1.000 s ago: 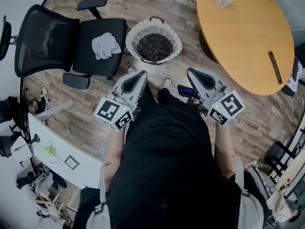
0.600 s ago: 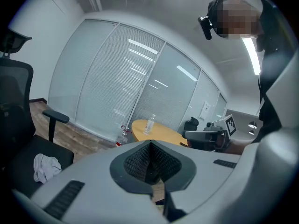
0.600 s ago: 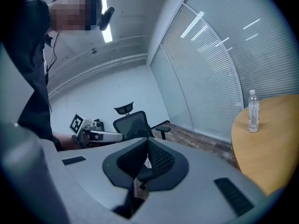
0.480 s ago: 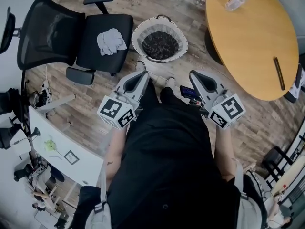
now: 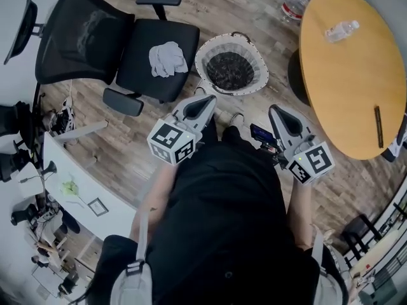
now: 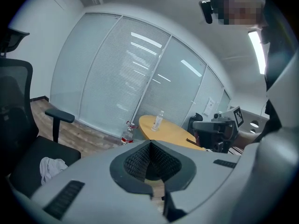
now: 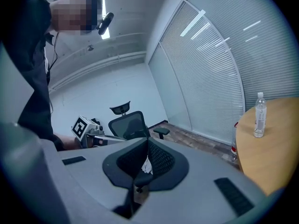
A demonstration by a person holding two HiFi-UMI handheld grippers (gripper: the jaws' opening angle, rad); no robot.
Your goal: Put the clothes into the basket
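While the crumpled pale grey cloth point(image 5: 168, 59) lies on the black seat of the office chair point(image 5: 137, 68) in the upper left of the head view, the round woven basket point(image 5: 201, 65) stands on the wood floor just to the right of that seat, near the top centre, with a dark heap inside it. The cloth and the basket are apart, with the edge of the seat between them.

Below them, the left gripper point(image 5: 210, 98) points up the frame toward the gap between seat and basket. Its jaws are pressed together with nothing in them. The right gripper point(image 5: 275, 108) sits level with it further right, its tips likewise closed and empty, well short of the basket.

An oval wooden table point(image 5: 343, 88) fills the upper right, with a clear plastic bottle point(image 5: 342, 30) lying on it.
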